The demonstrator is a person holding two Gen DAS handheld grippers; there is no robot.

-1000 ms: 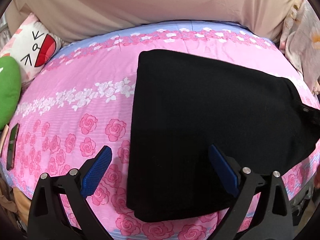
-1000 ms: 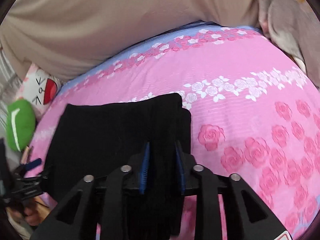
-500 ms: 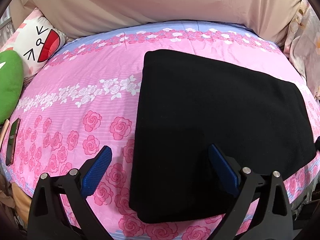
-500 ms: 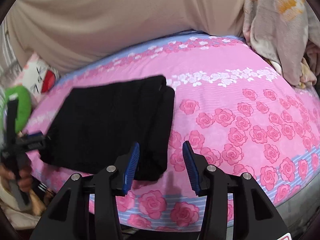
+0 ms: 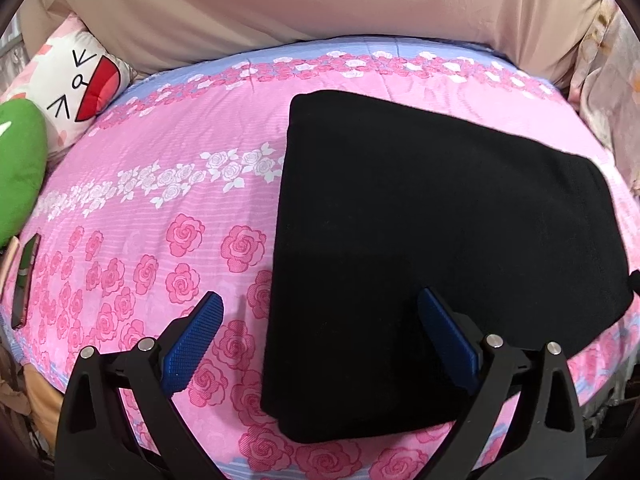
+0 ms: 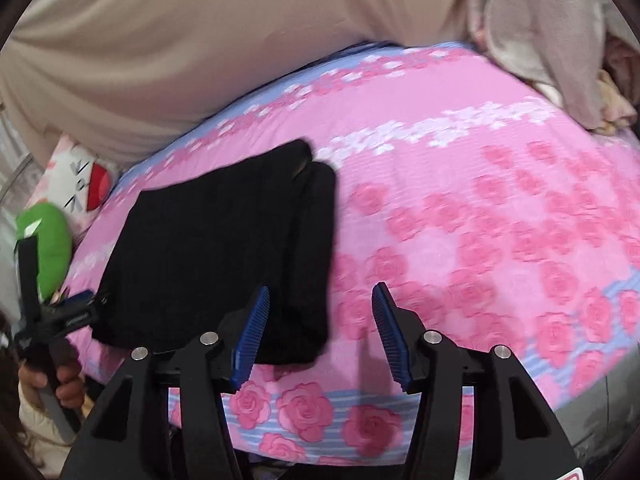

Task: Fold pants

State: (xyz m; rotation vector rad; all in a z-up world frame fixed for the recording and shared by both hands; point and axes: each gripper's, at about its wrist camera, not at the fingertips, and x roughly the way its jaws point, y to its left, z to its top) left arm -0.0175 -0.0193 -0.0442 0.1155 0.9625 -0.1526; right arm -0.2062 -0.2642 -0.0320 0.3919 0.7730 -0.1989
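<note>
Black pants point(image 5: 440, 240) lie folded flat on the bed point(image 5: 180, 184), just ahead of the wide-apart left claw point(image 5: 320, 344); right claw point(image 6: 320, 336) is opening, empty, beside them. Folding looks nearly finished.

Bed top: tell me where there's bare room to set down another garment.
Widest free patch: the pink bedspread right of the folded black pants, up to the crumpled blanket. A smaller one lies between the pants and the cartoon pillow. That side is crowded: green cushion, phone.
</note>
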